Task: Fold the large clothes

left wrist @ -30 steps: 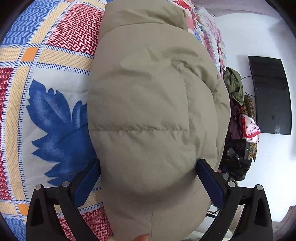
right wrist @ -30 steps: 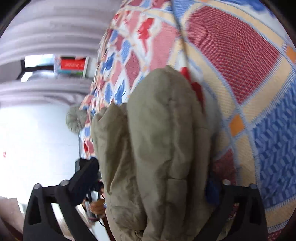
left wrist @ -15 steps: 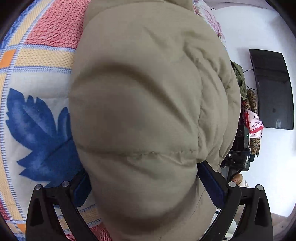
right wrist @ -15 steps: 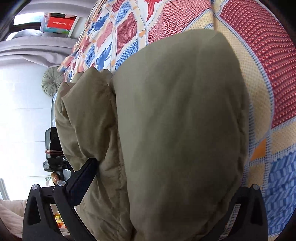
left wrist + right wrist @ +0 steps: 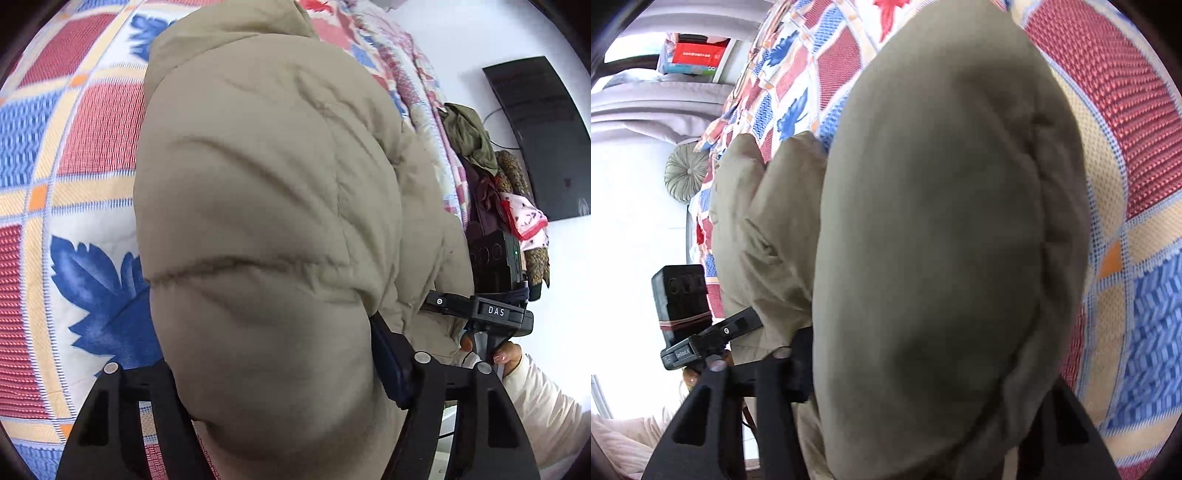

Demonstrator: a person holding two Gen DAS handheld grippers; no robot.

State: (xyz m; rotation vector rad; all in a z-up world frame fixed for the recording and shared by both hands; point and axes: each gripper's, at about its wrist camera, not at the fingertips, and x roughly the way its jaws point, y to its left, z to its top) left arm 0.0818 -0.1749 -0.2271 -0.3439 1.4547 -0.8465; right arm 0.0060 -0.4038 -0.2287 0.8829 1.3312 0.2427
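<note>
A beige puffer jacket (image 5: pixel 258 184) lies bunched on a bedspread (image 5: pixel 74 147) patterned in red, blue and cream. My left gripper (image 5: pixel 269 362) has a thick padded fold of it between its jaws, which are closing; the blue pad of its right finger (image 5: pixel 388 362) dents the fabric and the other finger is hidden. In the right wrist view the same jacket (image 5: pixel 942 203) fills the middle. My right gripper (image 5: pixel 923 369) is closing on another bulging fold, with its left finger (image 5: pixel 801 365) pressed into it. The bedspread (image 5: pixel 1126 110) shows behind.
A heap of clothes (image 5: pixel 491 177) and a dark screen (image 5: pixel 543 140) on the white wall lie past the bed's right edge. A person's hand (image 5: pixel 506 354) in a cream sleeve shows there. A round cushion (image 5: pixel 685 171) and a red box (image 5: pixel 698 53) sit far left.
Both pairs of jaws have narrowed from wide open onto the jacket's folds. The left gripper has risen with its fold, and the jacket bulges larger in both views.
</note>
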